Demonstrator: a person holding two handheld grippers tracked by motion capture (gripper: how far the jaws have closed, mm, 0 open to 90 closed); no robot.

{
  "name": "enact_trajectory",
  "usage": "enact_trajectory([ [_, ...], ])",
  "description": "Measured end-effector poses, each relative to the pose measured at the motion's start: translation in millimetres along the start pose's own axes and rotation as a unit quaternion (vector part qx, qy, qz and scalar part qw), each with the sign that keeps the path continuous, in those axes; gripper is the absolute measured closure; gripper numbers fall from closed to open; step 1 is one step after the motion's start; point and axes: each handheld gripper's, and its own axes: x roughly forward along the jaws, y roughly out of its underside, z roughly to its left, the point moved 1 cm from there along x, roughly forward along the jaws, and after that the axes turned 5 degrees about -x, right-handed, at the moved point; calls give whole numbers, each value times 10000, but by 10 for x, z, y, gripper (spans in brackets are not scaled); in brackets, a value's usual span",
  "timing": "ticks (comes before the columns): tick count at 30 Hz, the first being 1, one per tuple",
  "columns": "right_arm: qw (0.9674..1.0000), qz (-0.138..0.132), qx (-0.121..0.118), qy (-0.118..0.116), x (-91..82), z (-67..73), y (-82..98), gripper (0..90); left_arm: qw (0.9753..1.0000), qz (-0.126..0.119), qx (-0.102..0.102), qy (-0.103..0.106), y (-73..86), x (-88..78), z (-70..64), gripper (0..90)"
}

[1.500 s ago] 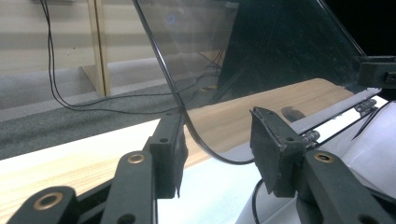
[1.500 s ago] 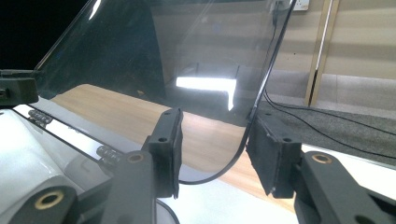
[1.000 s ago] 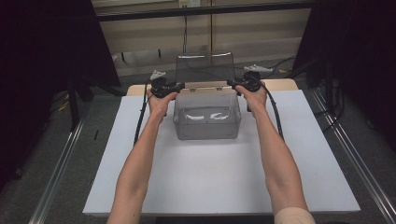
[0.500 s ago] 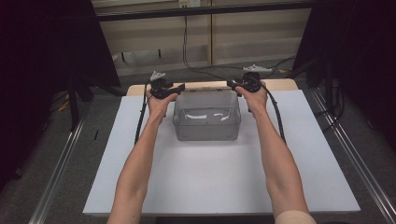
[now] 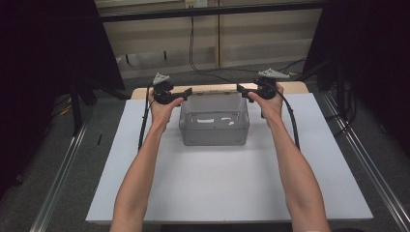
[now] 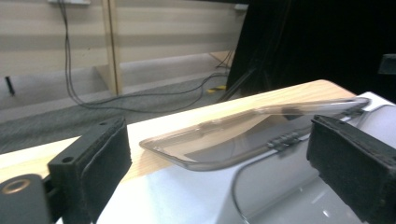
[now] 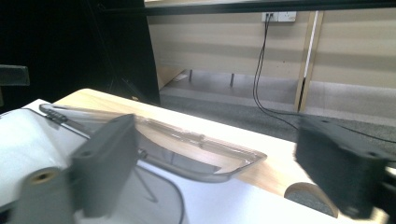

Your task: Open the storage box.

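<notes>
Left gripper [image 5: 186,92]: my jaws have just been opening and stand wide; nothing is pressed between them.
Right gripper [image 5: 242,90]: my jaws have likewise just been opening, with nothing clamped between them.
Container [image 5: 214,126]: clear plastic box, resting on the white board [image 5: 217,188] near its far edge, between my two hands.
Lid [image 6: 252,126]: hinged at the rear, swung back past the box, lying low over the wooden table edge [image 6: 196,112].
Risk 1: the released lid may spring or tip forward; the hinge alone supports it.
Risk 2: a jaw could catch the lid rim on withdrawal and drag the light box.
</notes>
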Motion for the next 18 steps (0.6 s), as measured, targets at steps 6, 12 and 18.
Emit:
enact_trajectory([
  [6,9996,-250,-163,8,-203,134,-33,18,9997,-196,110,137,83,-242,-93,32],
  [12,9985,-413,-327,161,-414,253,17,11,9989,-369,267,80,157,-490,-184,29],
  [18,9975,-441,-440,326,-657,336,103,17,9979,-566,324,-33,240,-777,-255,31],
])
